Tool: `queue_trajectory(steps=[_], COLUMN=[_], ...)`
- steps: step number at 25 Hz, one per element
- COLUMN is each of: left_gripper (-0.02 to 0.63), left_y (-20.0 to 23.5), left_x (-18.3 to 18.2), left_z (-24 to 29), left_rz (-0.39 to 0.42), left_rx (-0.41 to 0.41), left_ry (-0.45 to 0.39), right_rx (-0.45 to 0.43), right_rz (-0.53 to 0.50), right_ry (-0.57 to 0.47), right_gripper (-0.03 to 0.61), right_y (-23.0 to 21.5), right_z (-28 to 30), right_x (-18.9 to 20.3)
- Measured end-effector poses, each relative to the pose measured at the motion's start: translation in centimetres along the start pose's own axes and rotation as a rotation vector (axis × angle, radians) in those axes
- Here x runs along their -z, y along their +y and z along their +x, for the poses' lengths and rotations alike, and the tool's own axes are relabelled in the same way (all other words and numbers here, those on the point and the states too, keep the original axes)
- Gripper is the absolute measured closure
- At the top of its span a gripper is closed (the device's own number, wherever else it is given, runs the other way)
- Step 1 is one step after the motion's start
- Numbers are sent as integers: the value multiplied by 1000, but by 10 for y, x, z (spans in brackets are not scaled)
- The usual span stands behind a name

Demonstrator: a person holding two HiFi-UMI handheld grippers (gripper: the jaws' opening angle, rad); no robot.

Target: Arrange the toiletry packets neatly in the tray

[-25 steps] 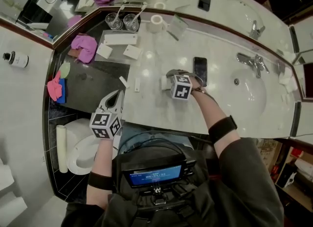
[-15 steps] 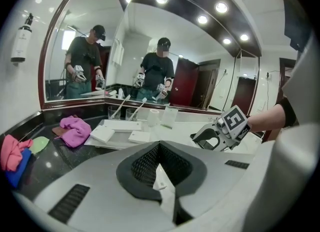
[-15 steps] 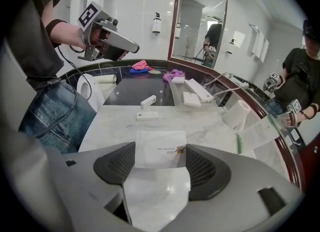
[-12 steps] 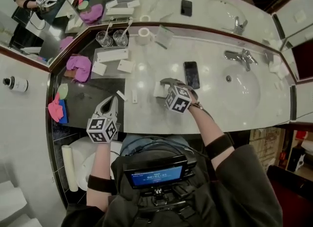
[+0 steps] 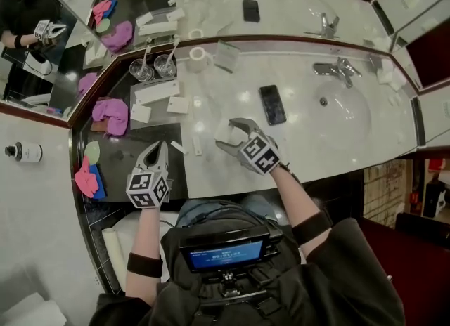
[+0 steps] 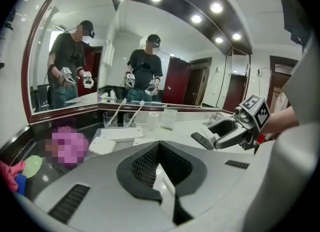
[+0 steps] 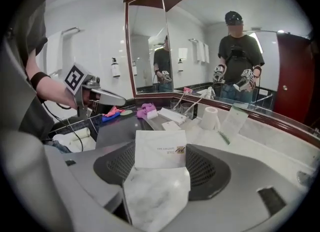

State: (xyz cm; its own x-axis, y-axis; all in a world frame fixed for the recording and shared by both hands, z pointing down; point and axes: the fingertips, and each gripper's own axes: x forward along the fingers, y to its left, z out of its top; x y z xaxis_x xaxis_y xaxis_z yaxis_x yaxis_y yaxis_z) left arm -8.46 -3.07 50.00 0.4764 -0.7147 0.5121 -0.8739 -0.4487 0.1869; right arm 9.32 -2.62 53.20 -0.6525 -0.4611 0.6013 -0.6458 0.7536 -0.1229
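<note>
My right gripper (image 5: 232, 136) hangs above the marble counter (image 5: 232, 170), shut on a flat white toiletry packet (image 7: 160, 148) that stands upright between its wide-set jaws. The grey tray (image 5: 184, 91) lies at the counter's left end. In it are a long white box (image 5: 156, 91) and two small white packets (image 5: 140, 113). Two loose packets lie near it: a narrow strip (image 5: 197, 140) and a small piece (image 5: 177, 147). My left gripper (image 5: 156, 149) is shut and empty, hovering over the dark ledge just left of that small piece.
A black phone (image 5: 271, 104) lies right of my right gripper. Behind the tray stand two glasses with toothbrushes (image 5: 143, 69), a paper roll (image 5: 197, 56) and a card stand (image 5: 226, 56). Coloured cloths (image 5: 111, 115) sit at the left. The sink (image 5: 341, 110) and tap (image 5: 337, 72) are at the right. Mirrors back the counter.
My right gripper has lifted off the counter with the white packet and rolled its wrist. My left gripper has drifted a little beside the dark ledge.
</note>
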Motion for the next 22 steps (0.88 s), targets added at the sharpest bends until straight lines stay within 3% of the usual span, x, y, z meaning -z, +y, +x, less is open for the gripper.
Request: queue_trajectory(steps=[3,6,13,22], left_gripper=[610,610,610,610], left_y=[9,21,58,112], left_x=[-1,2,8,10], left_z=[1,1,5,34], left_rz=[15,20,36,5], left_rx=[20,38,56,44], left_ry=[7,19,51,56], right_rx=[13,27,22,15], right_rz=[54,38,-161,-416], right_ry=[-27,-15,72,197], right_gripper=[239,239,239,241], right_y=[6,16,34,25], right_z=[6,19,78,175], right_x=[-7,-13,-36,-76])
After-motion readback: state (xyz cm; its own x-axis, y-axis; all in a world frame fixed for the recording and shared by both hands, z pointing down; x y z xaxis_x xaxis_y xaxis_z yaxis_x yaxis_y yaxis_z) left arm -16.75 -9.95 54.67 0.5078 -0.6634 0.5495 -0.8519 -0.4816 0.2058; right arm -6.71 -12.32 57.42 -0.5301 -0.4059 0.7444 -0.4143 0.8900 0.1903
